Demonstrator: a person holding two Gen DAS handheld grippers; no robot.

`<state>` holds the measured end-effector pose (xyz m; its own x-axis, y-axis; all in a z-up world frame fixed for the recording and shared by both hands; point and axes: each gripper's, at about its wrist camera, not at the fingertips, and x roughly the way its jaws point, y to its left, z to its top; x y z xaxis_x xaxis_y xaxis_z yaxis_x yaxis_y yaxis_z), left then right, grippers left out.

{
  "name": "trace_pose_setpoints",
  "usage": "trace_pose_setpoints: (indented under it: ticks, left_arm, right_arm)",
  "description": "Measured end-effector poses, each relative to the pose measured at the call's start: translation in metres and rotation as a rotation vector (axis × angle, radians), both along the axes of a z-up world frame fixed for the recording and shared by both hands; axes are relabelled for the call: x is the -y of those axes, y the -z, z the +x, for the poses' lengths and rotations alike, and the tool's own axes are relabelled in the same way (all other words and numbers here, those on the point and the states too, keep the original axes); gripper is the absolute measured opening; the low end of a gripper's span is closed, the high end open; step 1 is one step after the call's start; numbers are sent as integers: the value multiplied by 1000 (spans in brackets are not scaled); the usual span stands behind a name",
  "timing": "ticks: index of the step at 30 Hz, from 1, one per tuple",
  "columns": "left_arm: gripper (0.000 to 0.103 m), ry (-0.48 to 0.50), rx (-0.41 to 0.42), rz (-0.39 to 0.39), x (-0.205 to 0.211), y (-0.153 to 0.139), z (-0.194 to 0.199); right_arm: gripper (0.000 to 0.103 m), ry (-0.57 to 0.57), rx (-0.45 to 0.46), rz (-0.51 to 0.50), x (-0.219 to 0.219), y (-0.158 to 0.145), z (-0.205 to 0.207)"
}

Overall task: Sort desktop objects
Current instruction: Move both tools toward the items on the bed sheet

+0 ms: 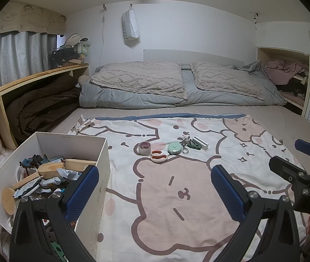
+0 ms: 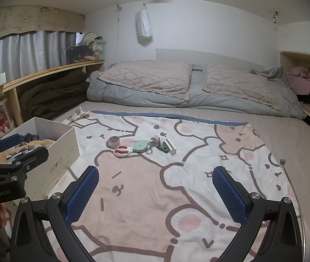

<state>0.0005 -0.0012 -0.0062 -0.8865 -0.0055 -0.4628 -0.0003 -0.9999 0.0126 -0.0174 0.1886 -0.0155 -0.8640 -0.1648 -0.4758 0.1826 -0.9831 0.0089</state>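
Bedroom, cartoon blanket (image 2: 155, 196) over bed; shoebox (image 2: 63, 152) frame left; tape roll (image 2: 114, 142), scissors (image 2: 122, 151), tape measure (image 2: 141, 146) clustered center. Left tongs (image 1: 155, 193), right tongs (image 2: 155, 193) fully open, empty. Approach low, take one item.

The left gripper (image 1: 155, 193), a black two-finger frame with textured blue pads (image 1: 81, 193), is held with its jaws spread wide and nothing between them, tilted gently downward. The right gripper (image 2: 156, 193), of the same black-and-blue build, is likewise wide open, empty and angled slightly down. The two are side by side, each visible at the edge of the other's view.
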Motion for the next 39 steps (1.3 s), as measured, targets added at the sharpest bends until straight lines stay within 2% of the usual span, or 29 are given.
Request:
trace_pose_setpoints:
  ticks: [5,16,21,27,33,39]
  left_arm:
    - [103,0,2,2,0,9,-1]
    - [103,24,0,26,-7,-3,-8]
    - [103,31,7,5,-14,-7,-20]
    - [103,44,42,-15,-23,-6,-42]
    - [103,53,85,-75,-42,3,-71]
    - [103,66,128,-98,-54,18,-102]
  right_arm:
    - [103,-4,7,-7,0,3,0]
    - [103,8,4,-31,-3,-1,1]
    - [103,25,4,-31,-11,-8,-5]
    - [103,44,6,-19,-20,-13,-16]
    - [103,51,47,10,-32,-6,-35]
    - [103,35,82,45,-40,5,-57]
